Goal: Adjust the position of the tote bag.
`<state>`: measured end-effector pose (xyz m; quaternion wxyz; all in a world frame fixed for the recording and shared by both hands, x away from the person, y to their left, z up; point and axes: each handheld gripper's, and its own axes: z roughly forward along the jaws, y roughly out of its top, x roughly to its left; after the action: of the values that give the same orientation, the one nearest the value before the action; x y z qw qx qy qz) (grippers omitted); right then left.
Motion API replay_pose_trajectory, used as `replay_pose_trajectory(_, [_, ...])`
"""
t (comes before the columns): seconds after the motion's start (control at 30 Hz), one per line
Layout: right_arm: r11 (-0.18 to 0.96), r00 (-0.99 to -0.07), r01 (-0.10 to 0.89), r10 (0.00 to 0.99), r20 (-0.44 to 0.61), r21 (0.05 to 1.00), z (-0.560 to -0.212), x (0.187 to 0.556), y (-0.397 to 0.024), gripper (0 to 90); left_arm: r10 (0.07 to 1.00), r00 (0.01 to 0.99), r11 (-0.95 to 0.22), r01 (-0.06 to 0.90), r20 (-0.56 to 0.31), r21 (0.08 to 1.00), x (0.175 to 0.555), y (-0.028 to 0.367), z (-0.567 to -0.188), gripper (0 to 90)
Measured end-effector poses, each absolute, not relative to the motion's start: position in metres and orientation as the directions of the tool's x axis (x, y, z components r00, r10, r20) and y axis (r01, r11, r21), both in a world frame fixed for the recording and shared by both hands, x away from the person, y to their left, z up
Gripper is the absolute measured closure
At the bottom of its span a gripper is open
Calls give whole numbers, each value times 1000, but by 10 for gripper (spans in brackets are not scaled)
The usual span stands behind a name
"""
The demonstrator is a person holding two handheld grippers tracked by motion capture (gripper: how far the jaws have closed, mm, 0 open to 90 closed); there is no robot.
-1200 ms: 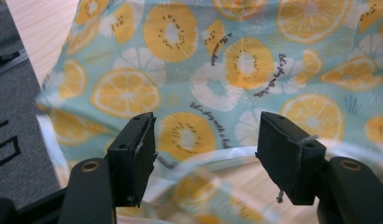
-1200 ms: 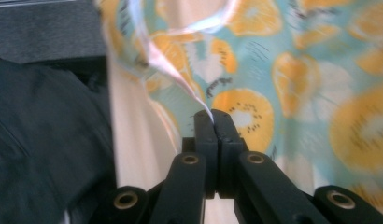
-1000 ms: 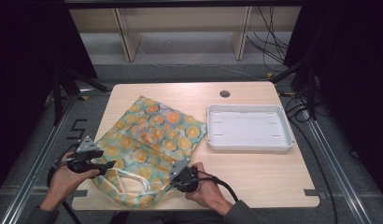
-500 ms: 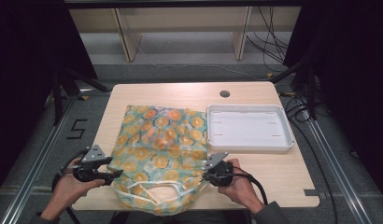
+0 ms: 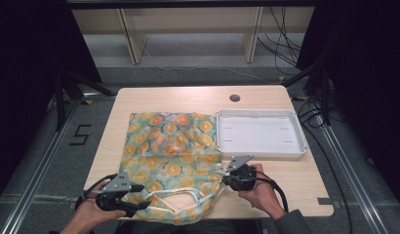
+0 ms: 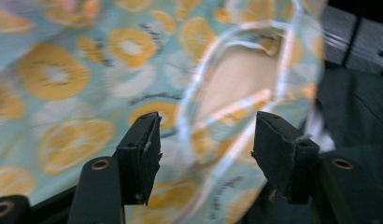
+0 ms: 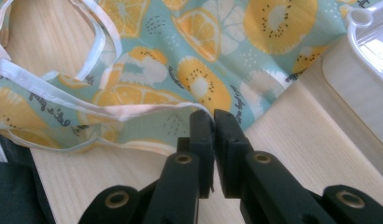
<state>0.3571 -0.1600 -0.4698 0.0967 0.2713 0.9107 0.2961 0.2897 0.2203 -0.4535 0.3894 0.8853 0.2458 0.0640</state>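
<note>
A teal cloth bag printed with orange fruit slices lies flat on the wooden table, its mouth and white handles at the near edge. My left gripper is at the bag's near left corner. Its jaws stand open and have just been closing a little, with the hem and a handle strap between them, untouched. My right gripper is at the near right corner. Its jaws are nearly together on the bag's hem and have just been opening slightly.
A white plastic tray stands to the right of the bag, and its rim lies close to my right gripper. A round cable hole sits near the table's far edge. Bare wood lies along the far side.
The bag, lying slantwise before, has been pulled straight and towards the near edge. My right gripper moved right with its corner. My left gripper moved right and nearer to the table's front.
</note>
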Motion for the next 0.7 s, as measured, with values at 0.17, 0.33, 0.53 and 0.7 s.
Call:
replay_pose_trajectory(0.17, [642,-820,451,572,3,620,-469,358,-160,775,426,902,-631,351,-69,692,284,211,-465,367])
replay_pose_trajectory(0.33, [618,-808,470,589,24,630,-465,355,-160,713,373,927,-696,313,-47,646,282,203,-478,334])
replay_pose_trajectory(0.53, [615,-806,473,591,28,631,-465,355,-164,684,266,964,-798,209,20,565,282,188,-486,385])
replay_pose_trajectory(0.7, [591,-796,480,603,40,648,-469,357,-167,674,230,972,-829,174,42,532,285,180,-492,661])
